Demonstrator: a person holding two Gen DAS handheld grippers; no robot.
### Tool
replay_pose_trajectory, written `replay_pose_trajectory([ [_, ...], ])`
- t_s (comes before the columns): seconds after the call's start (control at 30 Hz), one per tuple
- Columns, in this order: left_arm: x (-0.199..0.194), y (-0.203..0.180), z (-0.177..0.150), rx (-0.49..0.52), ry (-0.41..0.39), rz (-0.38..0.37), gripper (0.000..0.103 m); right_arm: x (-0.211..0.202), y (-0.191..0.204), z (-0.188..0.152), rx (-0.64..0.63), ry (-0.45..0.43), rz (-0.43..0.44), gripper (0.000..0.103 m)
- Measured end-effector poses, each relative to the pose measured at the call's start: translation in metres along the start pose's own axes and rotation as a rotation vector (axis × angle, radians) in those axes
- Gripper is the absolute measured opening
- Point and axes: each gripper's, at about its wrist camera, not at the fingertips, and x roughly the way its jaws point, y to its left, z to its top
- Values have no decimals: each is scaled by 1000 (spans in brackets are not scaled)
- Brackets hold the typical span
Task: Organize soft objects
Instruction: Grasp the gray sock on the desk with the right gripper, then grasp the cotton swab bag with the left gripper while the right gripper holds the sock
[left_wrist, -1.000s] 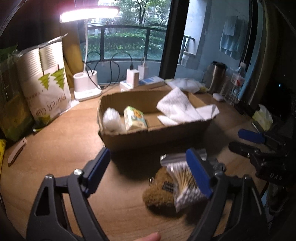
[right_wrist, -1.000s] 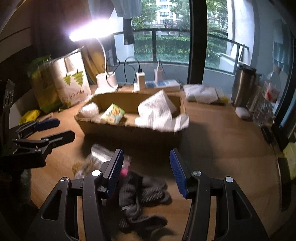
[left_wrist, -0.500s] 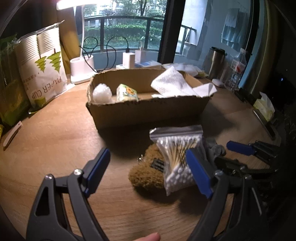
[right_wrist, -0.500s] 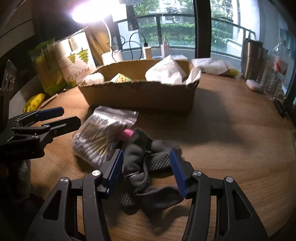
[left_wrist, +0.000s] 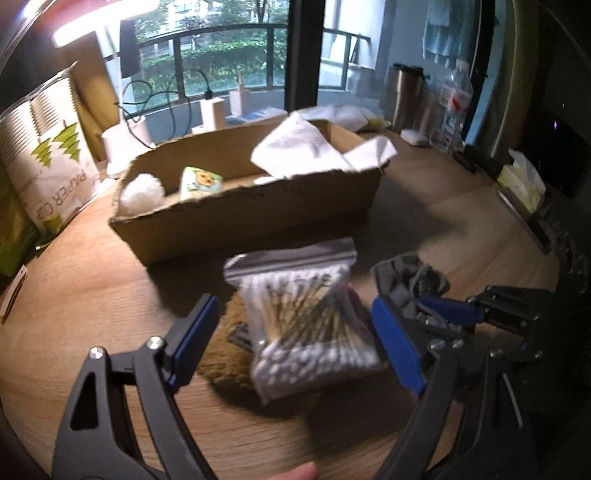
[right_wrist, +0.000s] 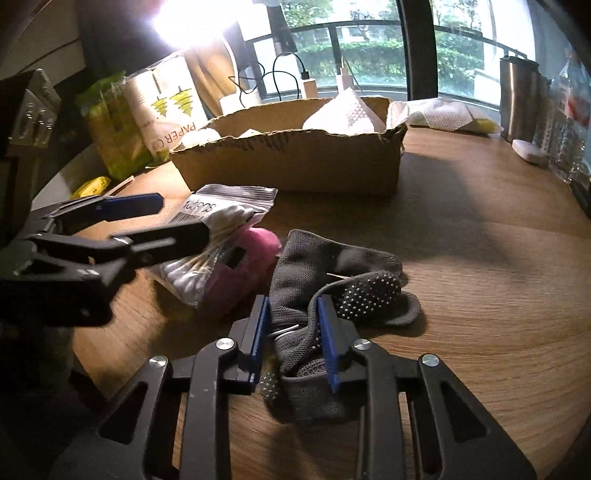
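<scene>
A clear bag of cotton swabs (left_wrist: 306, 317) lies on a brown plush toy (left_wrist: 221, 354) on the wooden table. My left gripper (left_wrist: 295, 343) is open with its jaws on either side of the bag. A grey grip sock (right_wrist: 332, 280) lies in a heap to the right. My right gripper (right_wrist: 291, 325) is shut on the sock near its cuff. A pink plush part (right_wrist: 240, 266) shows under the swab bag (right_wrist: 221, 221). The cardboard box (left_wrist: 236, 221) behind holds a white towel (left_wrist: 306, 147), a tissue pack (left_wrist: 199, 182) and a white puff (left_wrist: 142, 192).
A paper cup pack (left_wrist: 48, 155) and green bags stand at the left. A lamp base (left_wrist: 122, 147) and chargers sit behind the box. A steel tumbler (left_wrist: 406, 96), a water bottle (left_wrist: 454, 107) and a tissue box (left_wrist: 521, 181) stand at the right.
Both grippers moved forward and down toward the pile. My right gripper closed its jaws on the grey sock. My left gripper stayed open and now straddles the swab bag.
</scene>
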Motion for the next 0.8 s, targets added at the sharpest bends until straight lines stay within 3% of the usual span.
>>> replay_pose_trajectory([
  [0.17,17,-5,0,3,53,36,86,-10,-19,-3,32,-21,-12,27],
  [0.27,18,-4,1,-5,39,37,85,-17,-31,-3,57,-40,-15,27],
  [0.3,17,-3,1,-4,31,34,79,-19,-34,-4,61,-43,-15,27],
  [0.33,16,-3,1,1,29,30,64,-20,-36,-4,65,-47,-15,27],
  [0.43,15,-5,2,16,31,24,51,-23,-38,-2,70,-58,-17,27],
  [0.8,-8,4,7,18,-26,-10,46,-28,-24,16,36,-82,-27,27],
])
